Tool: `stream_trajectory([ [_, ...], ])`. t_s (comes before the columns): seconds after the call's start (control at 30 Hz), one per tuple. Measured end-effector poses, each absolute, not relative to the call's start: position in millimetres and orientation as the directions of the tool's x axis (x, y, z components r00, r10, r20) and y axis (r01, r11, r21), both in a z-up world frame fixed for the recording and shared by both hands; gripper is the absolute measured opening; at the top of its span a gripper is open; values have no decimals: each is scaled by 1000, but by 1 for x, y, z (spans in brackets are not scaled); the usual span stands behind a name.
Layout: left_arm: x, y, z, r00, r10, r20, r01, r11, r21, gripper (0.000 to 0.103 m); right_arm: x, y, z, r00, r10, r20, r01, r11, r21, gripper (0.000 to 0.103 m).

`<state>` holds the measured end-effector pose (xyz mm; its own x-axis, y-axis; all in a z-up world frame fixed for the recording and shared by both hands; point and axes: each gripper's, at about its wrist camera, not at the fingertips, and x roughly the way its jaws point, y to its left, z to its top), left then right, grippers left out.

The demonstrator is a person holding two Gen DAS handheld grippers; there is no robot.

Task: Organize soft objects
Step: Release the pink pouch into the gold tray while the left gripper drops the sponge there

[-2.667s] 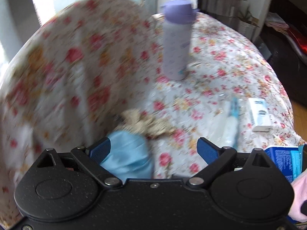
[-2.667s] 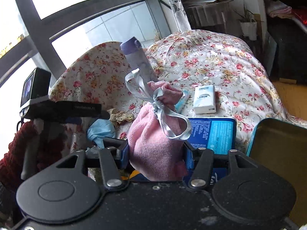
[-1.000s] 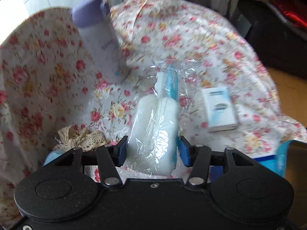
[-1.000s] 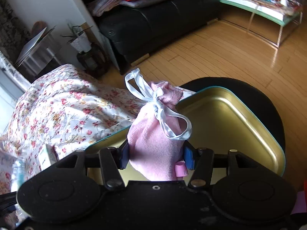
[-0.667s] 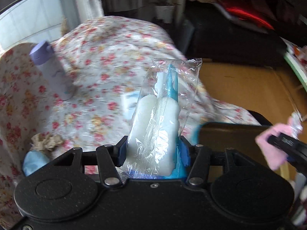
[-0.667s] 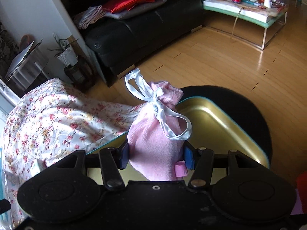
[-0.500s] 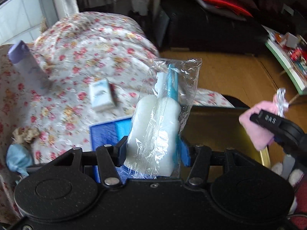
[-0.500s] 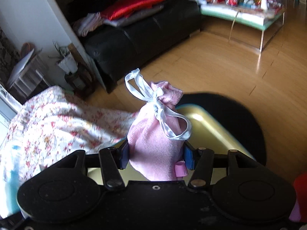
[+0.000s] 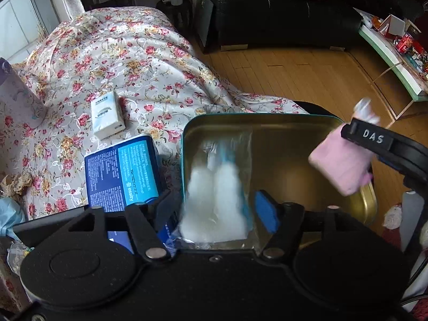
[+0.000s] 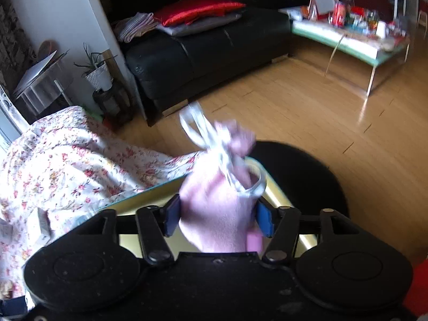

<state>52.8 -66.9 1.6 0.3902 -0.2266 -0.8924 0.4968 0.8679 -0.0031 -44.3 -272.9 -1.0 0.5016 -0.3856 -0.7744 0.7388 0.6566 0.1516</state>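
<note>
My left gripper point(image 9: 216, 206) is spread wide around a blurred white packet point(image 9: 216, 200) over the gold tin point(image 9: 294, 160), while my right gripper point(image 10: 218, 215) squeezes a pink pouch point(image 10: 216, 214).

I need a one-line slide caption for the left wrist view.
Open left gripper releases bagged cotton into gold tin; right gripper brings pink pouch.

The tissue pack point(image 9: 107, 115) is laid on the cloth point(image 9: 139, 61), behind the box point(image 9: 121, 172), which is placed left of the tin point(image 9: 281, 123).
</note>
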Motion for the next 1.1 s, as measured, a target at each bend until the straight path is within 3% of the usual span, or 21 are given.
stream_trajectory([
  [0.03,53,-67,2,396,-225,-890,496,868,1,70,-47,-273,3,509,-396,-764,740,654,154,78],
  [0.63,58,-26,19,471,-153,-869,381,924,44,75,-42,-276,-3,499,-390,-774,752,638,163,77],
  [1.1,77,71,50,589,16,-808,142,982,123,76,-32,-269,-4,515,-381,-768,713,688,136,77],
])
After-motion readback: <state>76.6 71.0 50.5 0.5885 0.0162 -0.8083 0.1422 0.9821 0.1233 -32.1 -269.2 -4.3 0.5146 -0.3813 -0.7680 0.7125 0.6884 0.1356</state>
